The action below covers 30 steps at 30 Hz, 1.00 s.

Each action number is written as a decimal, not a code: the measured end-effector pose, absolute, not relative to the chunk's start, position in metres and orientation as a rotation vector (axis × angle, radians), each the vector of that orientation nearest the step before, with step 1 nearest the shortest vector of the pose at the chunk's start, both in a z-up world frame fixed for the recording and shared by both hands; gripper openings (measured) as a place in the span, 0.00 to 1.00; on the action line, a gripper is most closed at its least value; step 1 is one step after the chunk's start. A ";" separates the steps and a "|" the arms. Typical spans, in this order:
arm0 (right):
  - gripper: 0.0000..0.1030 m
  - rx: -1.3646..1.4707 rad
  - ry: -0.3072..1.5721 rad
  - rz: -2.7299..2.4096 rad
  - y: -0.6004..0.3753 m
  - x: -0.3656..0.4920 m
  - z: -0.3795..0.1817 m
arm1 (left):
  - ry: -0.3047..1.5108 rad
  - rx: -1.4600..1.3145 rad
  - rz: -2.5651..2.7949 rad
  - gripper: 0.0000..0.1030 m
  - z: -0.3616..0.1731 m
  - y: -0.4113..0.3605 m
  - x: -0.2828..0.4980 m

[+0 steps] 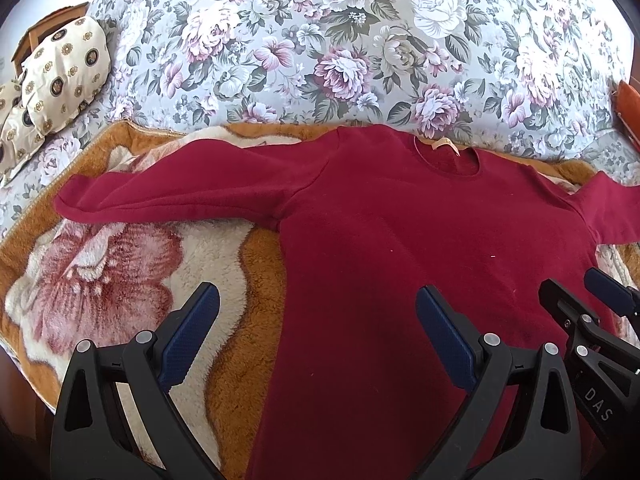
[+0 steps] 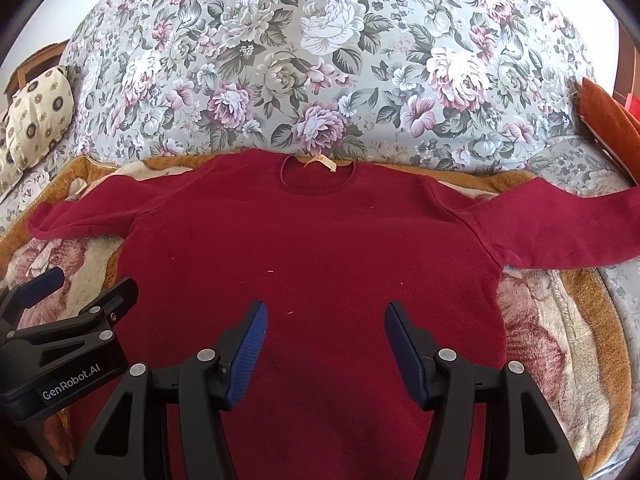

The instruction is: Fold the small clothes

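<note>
Dark red long-sleeved knit sweater (image 2: 312,248) lies flat on a fleecy brown-and-cream flowered blanket (image 1: 132,272), collar toward 12 o'clock. Left tool (image 1: 318,332) straddles its left edge, spread wide; right tool (image 2: 325,344) hovers above its middle, also wide, empty.

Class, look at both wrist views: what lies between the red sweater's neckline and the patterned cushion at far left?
The sweater's left-hand sleeve on the plush blanket, then floral bedspread up to the cushion; clearest in the left wrist view.
</note>
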State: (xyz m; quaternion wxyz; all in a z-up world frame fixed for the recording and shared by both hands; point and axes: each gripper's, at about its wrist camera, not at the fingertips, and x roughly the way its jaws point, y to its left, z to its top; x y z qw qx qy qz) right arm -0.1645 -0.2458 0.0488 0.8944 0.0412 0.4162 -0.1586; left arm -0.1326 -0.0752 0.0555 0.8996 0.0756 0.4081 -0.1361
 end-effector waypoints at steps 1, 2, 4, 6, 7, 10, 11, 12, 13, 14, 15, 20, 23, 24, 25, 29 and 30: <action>0.57 0.085 0.863 -0.328 -0.245 -0.163 0.049 | 0.847 0.157 -0.281 0.96 0.055 -0.075 -0.132; 0.57 0.084 0.862 -0.327 -0.244 -0.162 0.049 | 0.849 0.155 -0.280 0.96 0.055 -0.075 -0.131; 0.57 0.085 0.863 -0.326 -0.244 -0.161 0.048 | 0.850 0.151 -0.278 0.96 0.055 -0.073 -0.129; 0.57 0.085 0.865 -0.326 -0.244 -0.158 0.048 | 0.849 0.146 -0.275 0.96 0.055 -0.072 -0.128; 0.57 0.085 0.866 -0.326 -0.244 -0.157 0.048 | 0.849 0.143 -0.274 0.96 0.055 -0.072 -0.128; 0.57 0.085 0.871 -0.322 -0.243 -0.154 0.046 | 0.855 0.138 -0.272 0.96 0.054 -0.071 -0.126; 0.57 0.085 0.872 -0.321 -0.242 -0.152 0.045 | 0.857 0.139 -0.271 0.96 0.054 -0.071 -0.126; 0.57 0.086 0.873 -0.321 -0.243 -0.152 0.045 | 0.859 0.139 -0.271 0.96 0.054 -0.071 -0.126; 0.57 0.086 0.875 -0.320 -0.242 -0.151 0.044 | 0.860 0.137 -0.269 0.96 0.054 -0.070 -0.125; 0.57 0.086 0.878 -0.317 -0.242 -0.148 0.043 | 0.860 0.132 -0.267 0.96 0.055 -0.069 -0.124; 0.57 0.086 0.879 -0.316 -0.241 -0.147 0.042 | 0.861 0.127 -0.264 0.96 0.055 -0.068 -0.123; 0.57 0.087 0.879 -0.301 -0.237 -0.136 0.039 | 0.878 0.092 -0.241 0.96 0.056 -0.057 -0.114; 0.57 0.085 0.894 -0.277 -0.232 -0.124 0.034 | 0.870 0.093 -0.209 0.97 0.061 -0.045 -0.105; 0.57 0.085 0.898 -0.270 -0.230 -0.121 0.032 | 0.865 0.086 -0.194 0.96 0.063 -0.038 -0.101; 0.57 0.084 0.902 -0.263 -0.228 -0.117 0.031 | 0.868 0.072 -0.178 0.96 0.066 -0.028 -0.095; 0.57 0.084 0.900 -0.210 -0.213 -0.098 0.030 | 0.908 -0.015 -0.126 0.96 0.069 0.020 -0.069; 0.57 0.087 0.894 -0.178 -0.208 -0.091 0.030 | 0.916 -0.039 -0.101 0.97 0.070 0.035 -0.061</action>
